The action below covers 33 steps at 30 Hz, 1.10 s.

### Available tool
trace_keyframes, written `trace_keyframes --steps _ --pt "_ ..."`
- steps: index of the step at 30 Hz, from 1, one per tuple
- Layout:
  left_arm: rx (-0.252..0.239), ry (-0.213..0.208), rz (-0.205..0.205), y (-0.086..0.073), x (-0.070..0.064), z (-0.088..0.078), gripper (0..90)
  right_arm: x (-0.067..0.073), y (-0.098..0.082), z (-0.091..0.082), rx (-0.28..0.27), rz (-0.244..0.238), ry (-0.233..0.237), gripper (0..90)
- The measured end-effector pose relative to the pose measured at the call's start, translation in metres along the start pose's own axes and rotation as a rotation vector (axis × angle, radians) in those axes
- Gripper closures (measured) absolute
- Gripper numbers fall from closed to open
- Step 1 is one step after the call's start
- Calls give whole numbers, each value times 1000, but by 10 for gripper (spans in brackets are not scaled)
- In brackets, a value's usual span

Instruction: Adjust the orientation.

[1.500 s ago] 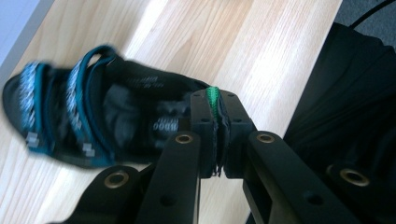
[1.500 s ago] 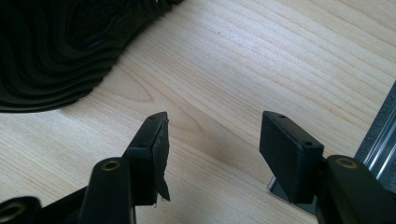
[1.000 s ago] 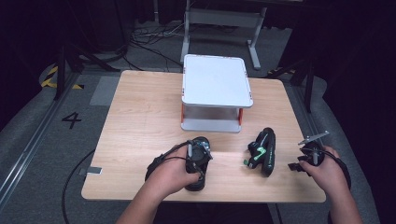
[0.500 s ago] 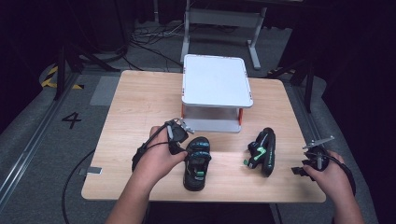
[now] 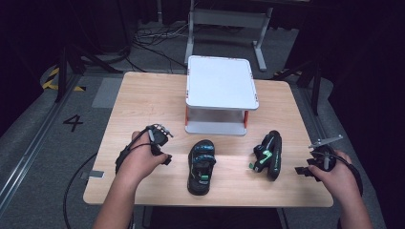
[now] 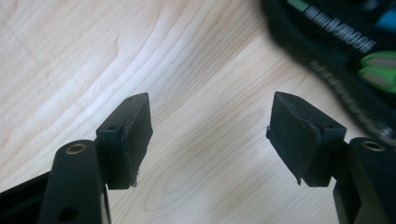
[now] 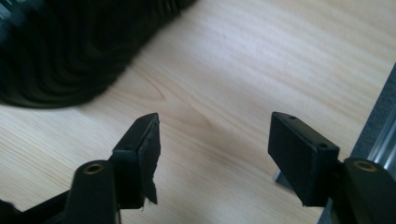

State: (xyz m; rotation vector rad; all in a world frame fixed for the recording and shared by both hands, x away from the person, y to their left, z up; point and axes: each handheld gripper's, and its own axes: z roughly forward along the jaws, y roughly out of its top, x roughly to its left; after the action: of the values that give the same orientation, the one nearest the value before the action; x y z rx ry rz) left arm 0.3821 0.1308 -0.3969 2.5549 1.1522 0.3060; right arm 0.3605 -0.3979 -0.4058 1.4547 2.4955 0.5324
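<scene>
A black sandal with blue and green straps [image 5: 201,165] lies flat on the wooden table [image 5: 143,100] near its front edge. Its mate [image 5: 269,153] rests on its side to the right. My left gripper [image 5: 161,149] hovers just left of the flat sandal. Its jaws have just been opening, and bare wood lies between them [image 6: 210,126], with the sandal [image 6: 336,42] at the upper right. My right gripper [image 5: 306,169] sits right of the tipped sandal, near the table's right front corner. Its jaws have also just been opening over bare wood [image 7: 215,140], and the ribbed sole [image 7: 70,51] lies beyond.
A white two-level shelf [image 5: 220,90] with red posts stands at the middle back of the table. The table's right edge [image 7: 373,121] runs close beside my right gripper. Cables and a grey stand lie on the floor behind.
My left gripper let go of the flat sandal and moved left, away from it, jaws opening. The right hand stayed near the right edge and its jaws opened wider.
</scene>
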Motion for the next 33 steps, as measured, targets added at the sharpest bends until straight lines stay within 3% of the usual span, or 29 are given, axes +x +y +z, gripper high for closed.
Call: trace_keyframes --steps 2,4,5,11,15,18,24,29,33 --pt "-16 -5 -23 -7 8 1 308 2 3 -2 -7 -2 3 276" --pt "-18 -21 -49 -15 14 2 306 8 10 -5 -23 32 30 196" --pt "-19 -31 -62 -19 16 2 306 10 11 -7 -27 45 29 197" --pt "-20 -39 -105 -31 22 1 303 21 29 -16 -47 15 26 268" --pt "-19 -26 -128 -40 27 -1 304 36 54 -19 -39 -94 29 366" --pt "-30 -24 -136 -42 29 -5 304 48 70 -16 -46 -128 60 379" --pt "-27 -39 -142 -44 26 -4 308 64 95 -12 -44 -195 46 443" --pt "-32 -45 -132 -43 25 -4 308 81 120 10 3 -281 64 451" --pt "-28 -45 -142 -47 25 -5 308 86 135 23 50 -312 54 462"
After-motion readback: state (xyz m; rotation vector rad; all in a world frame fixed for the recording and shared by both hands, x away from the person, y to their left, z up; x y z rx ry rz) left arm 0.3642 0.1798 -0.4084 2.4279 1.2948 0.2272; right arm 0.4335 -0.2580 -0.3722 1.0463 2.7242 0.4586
